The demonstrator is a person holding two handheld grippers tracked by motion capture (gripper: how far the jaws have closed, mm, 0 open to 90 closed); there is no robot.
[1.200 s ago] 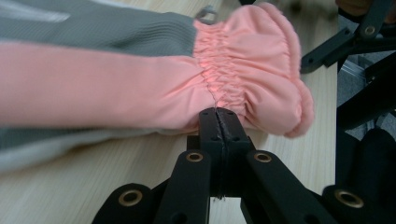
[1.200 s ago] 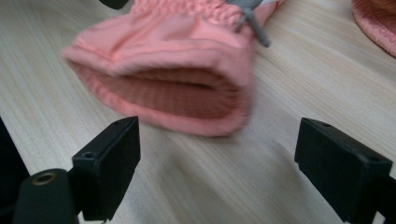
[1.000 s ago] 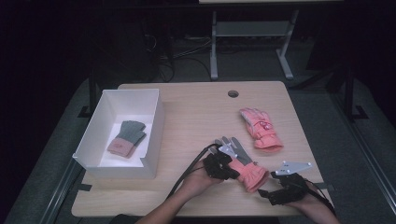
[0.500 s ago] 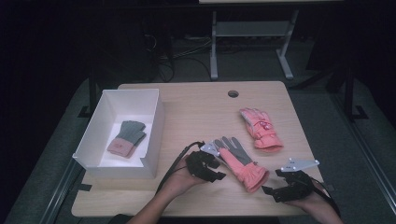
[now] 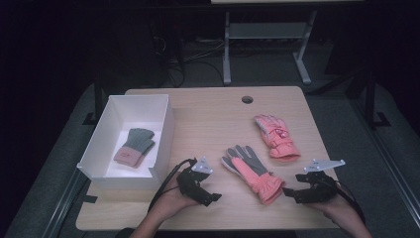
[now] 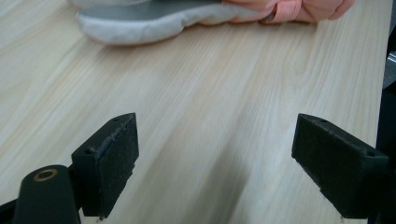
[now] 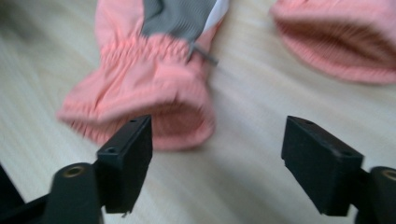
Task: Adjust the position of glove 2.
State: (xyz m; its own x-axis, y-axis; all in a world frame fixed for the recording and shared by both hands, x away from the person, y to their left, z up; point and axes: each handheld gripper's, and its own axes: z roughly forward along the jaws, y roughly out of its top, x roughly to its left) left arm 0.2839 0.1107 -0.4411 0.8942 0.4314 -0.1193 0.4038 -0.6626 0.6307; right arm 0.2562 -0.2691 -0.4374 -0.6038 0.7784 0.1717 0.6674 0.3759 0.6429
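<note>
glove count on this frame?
3. A grey-and-pink knit glove lies in the white box; a pink-and-grey ski glove lies between the claws; a pink ski glove lies behind it.

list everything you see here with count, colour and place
ski glove: 1, pink with grey palm, table front centre, between the grippers
ski glove: 1, pink, table right of centre
knit glove: 1, grey with pink cuff, inside the box
box: 1, white, table left
table: 1, light wood, round hole near far edge
left gripper: 1, black, jaws open, nothing between them
right gripper: 1, black, jaws open, by the nearer glove's cuff
</note>
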